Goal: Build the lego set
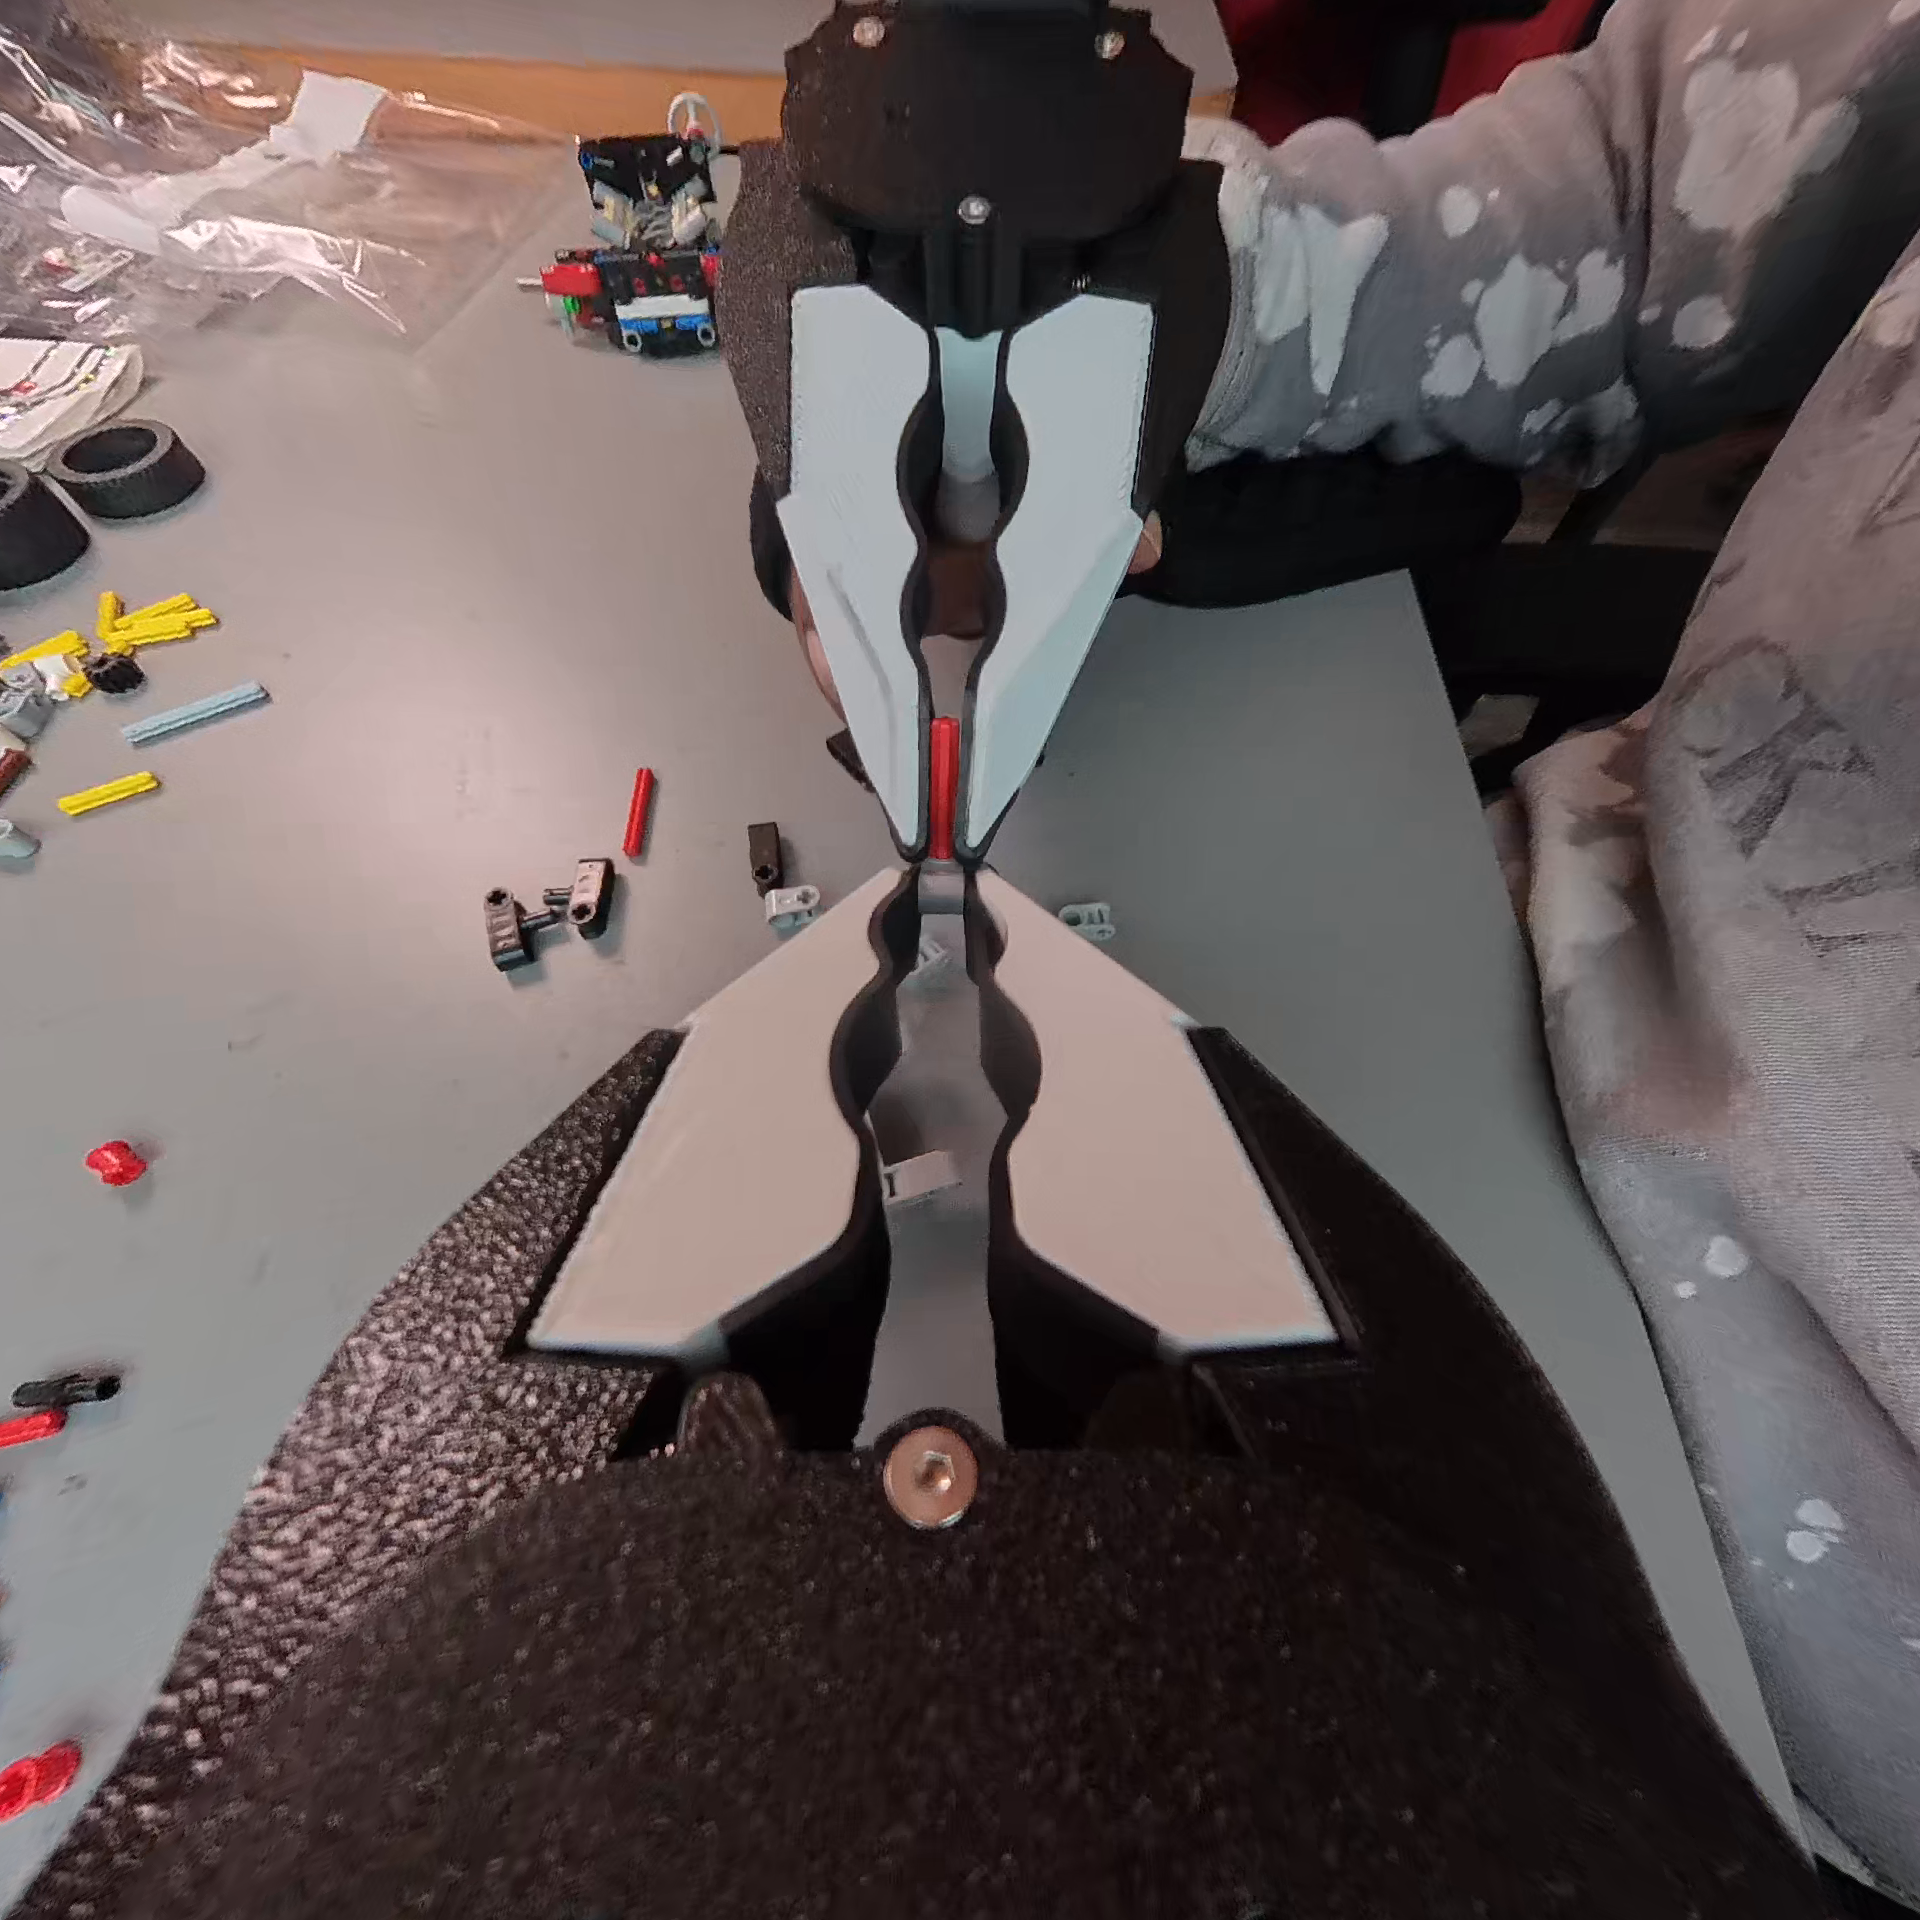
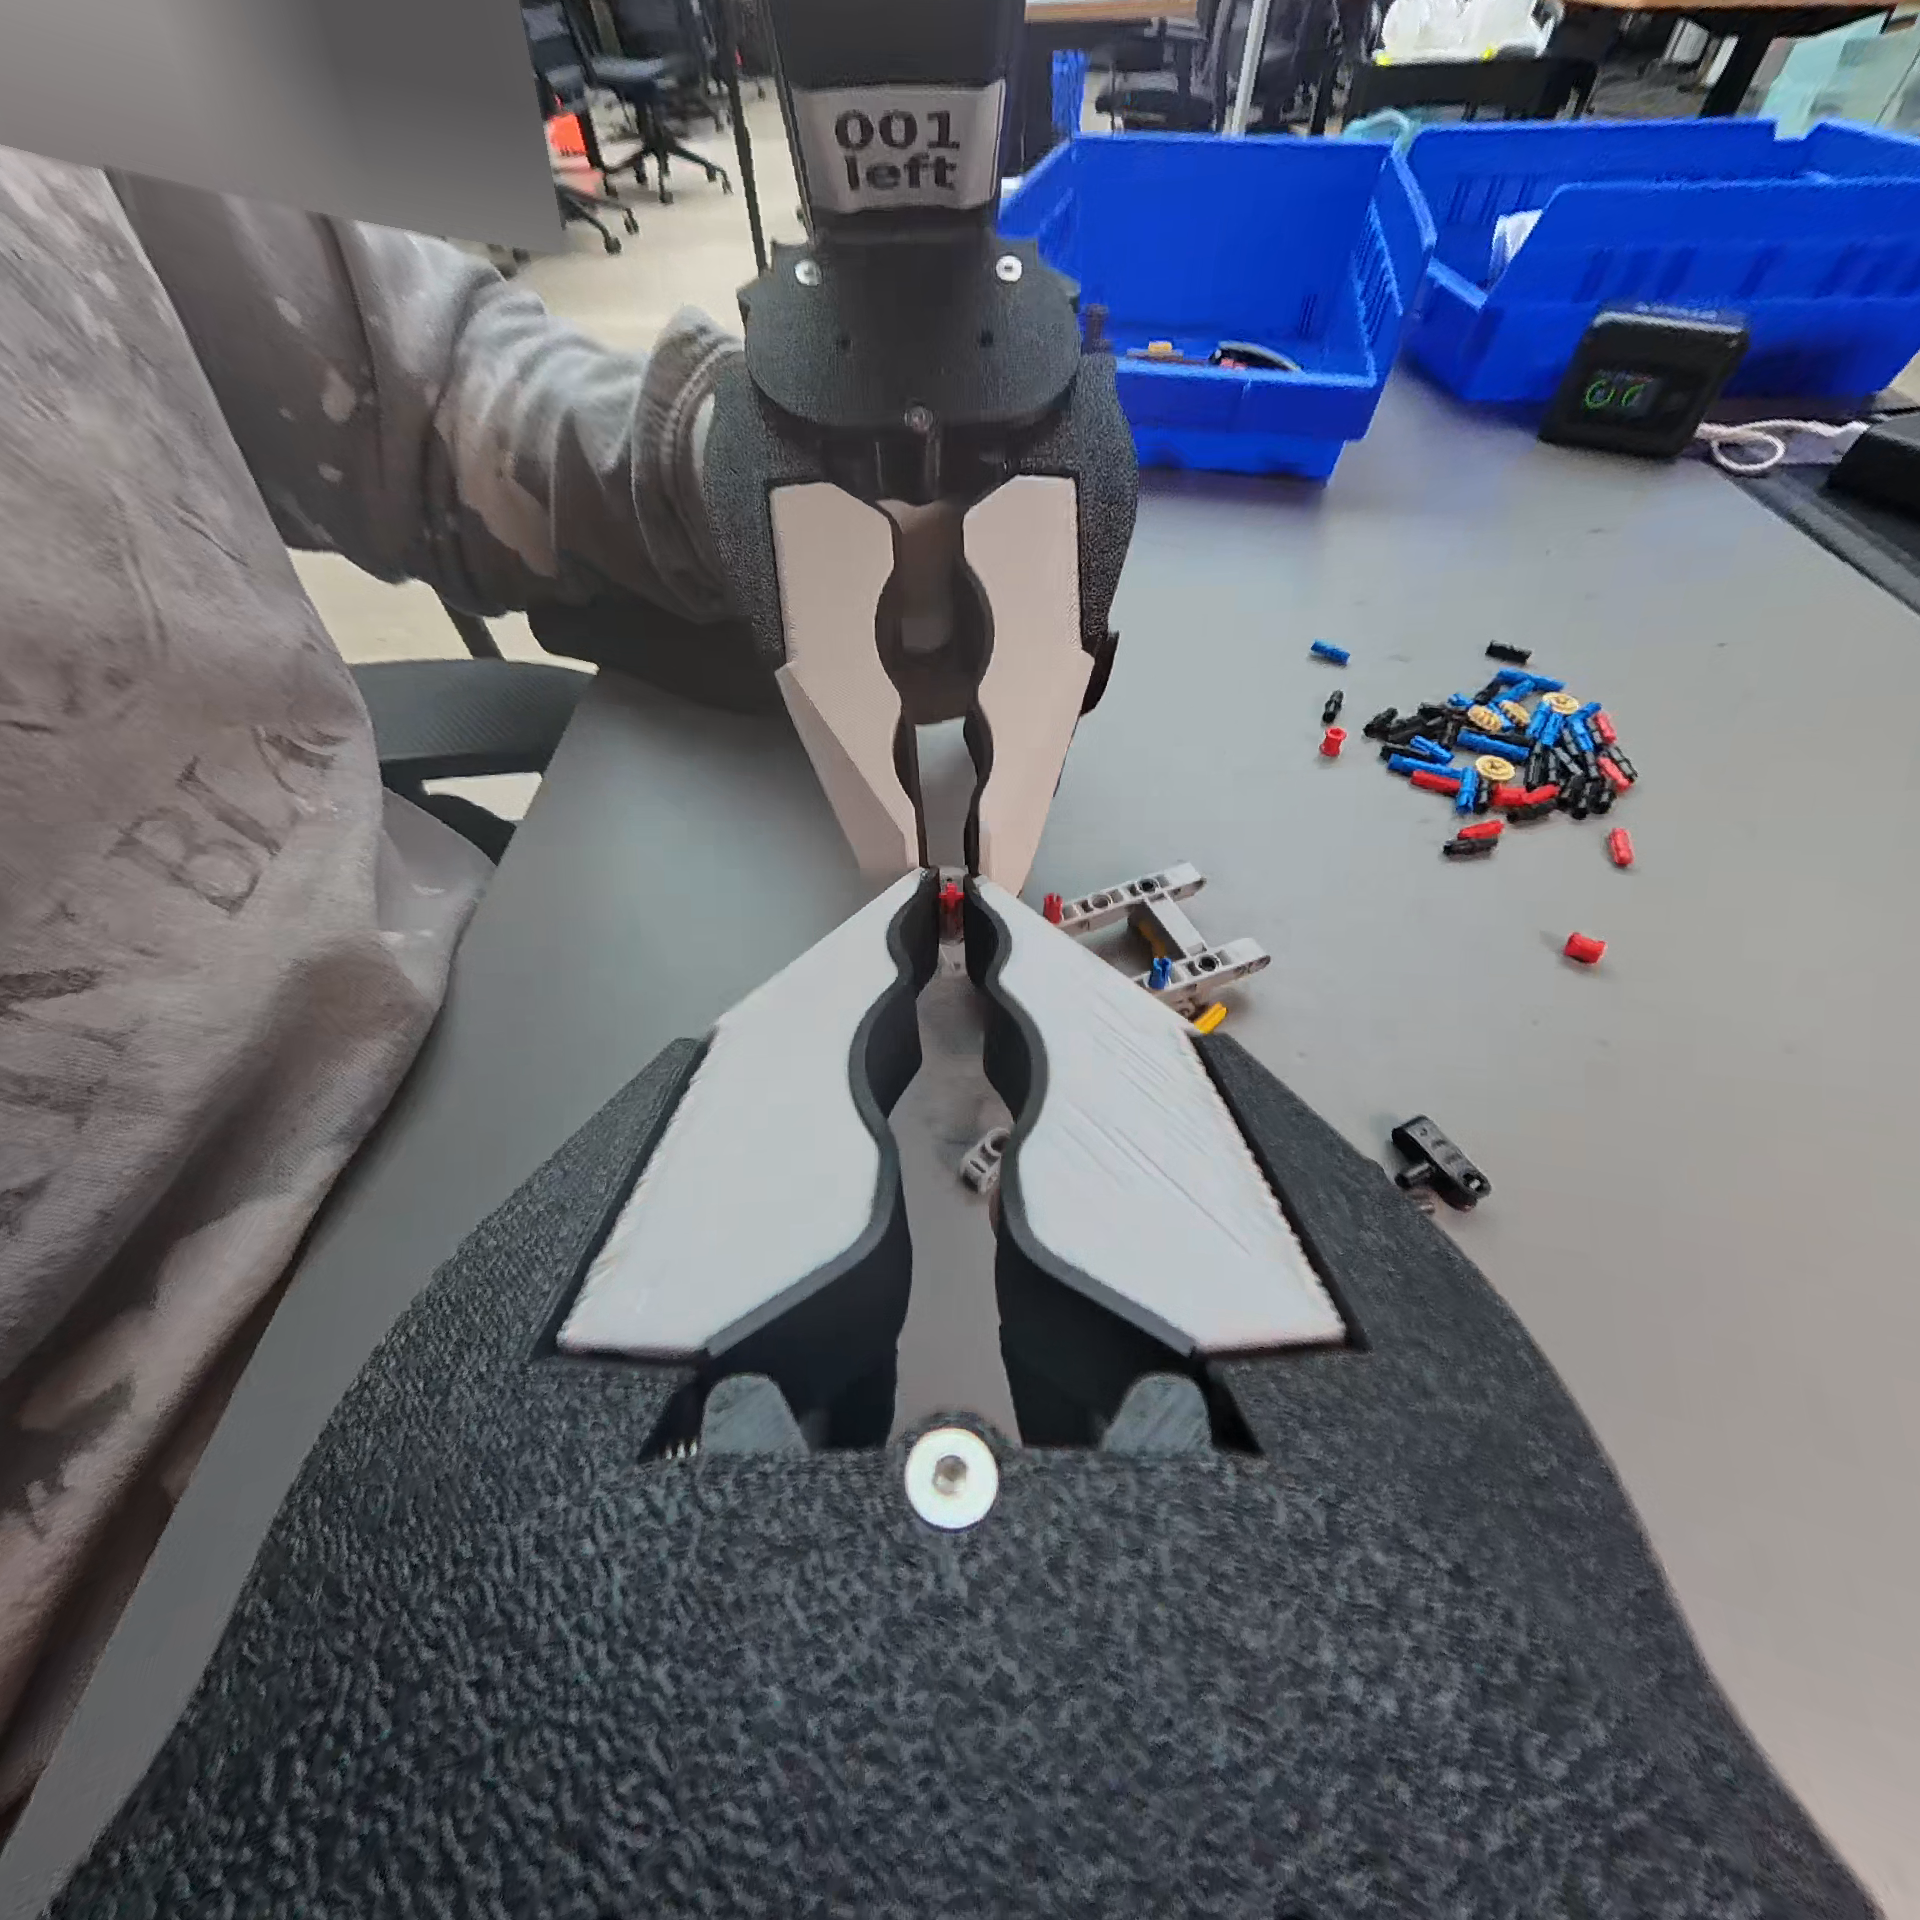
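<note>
Above the grey table (image 1: pixel 1247 727), tip to tip: left gripper (image 1: pixel 942 894) pinching a small grey connector (image 1: pixel 940 888), right gripper (image 1: pixel 940 821) clamped on a red axle (image 1: pixel 943 774). Axle's long axis runs along the right gripper's fingers, its end pointing into the connector. Left of the connector on the table: loose black pin pieces (image 1: pixel 551 914), another red axle (image 1: pixel 638 810). Right wrist view, right of it: grey beam frame (image 2: pixel 1153 935), pin pile (image 2: pixel 1507 758).

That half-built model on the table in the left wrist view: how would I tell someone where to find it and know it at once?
Start at the crumpled clear plastic bags at the far left of the grey table. Just right of them, beside the far gripper's black body, stands the half-built model. It is the only assembled block of black, red, blue and white pieces; everything else nearby lies loose.
</note>
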`<action>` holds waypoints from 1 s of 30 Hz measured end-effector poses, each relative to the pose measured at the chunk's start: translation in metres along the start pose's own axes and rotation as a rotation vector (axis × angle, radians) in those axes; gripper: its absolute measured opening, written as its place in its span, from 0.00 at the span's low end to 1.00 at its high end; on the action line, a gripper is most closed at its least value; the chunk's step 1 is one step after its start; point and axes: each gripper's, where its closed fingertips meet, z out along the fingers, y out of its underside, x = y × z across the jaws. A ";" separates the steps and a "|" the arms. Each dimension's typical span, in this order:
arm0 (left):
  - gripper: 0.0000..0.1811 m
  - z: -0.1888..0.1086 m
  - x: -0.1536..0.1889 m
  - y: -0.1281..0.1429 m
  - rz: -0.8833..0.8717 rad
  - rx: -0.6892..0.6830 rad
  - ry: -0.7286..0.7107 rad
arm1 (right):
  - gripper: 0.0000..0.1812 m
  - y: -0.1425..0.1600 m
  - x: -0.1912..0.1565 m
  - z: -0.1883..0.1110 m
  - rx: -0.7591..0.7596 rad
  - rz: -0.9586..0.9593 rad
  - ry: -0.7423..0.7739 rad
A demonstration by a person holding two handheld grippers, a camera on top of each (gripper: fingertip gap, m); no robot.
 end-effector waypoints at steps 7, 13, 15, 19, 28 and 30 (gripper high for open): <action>0.04 -0.019 0.007 -0.040 -0.114 0.236 0.111 | 0.01 -0.040 -0.004 -0.016 0.258 0.171 -0.125; 0.04 -0.026 0.011 -0.050 -0.134 0.268 0.134 | 0.01 -0.054 -0.007 -0.019 0.338 0.219 -0.175; 0.04 -0.027 0.011 -0.053 -0.115 0.277 0.119 | 0.01 -0.058 -0.007 -0.021 0.363 0.234 -0.189; 0.03 -0.029 0.008 -0.049 -0.072 0.245 0.078 | 0.00 -0.080 0.001 -0.041 0.524 0.273 -0.206; 0.03 -0.034 -0.042 -0.029 -0.129 0.190 -0.112 | 0.02 -0.028 0.067 -0.069 0.304 0.250 0.131; 0.03 -0.031 -0.047 -0.015 -0.184 0.169 -0.125 | 0.02 -0.016 0.084 -0.072 0.260 0.286 0.189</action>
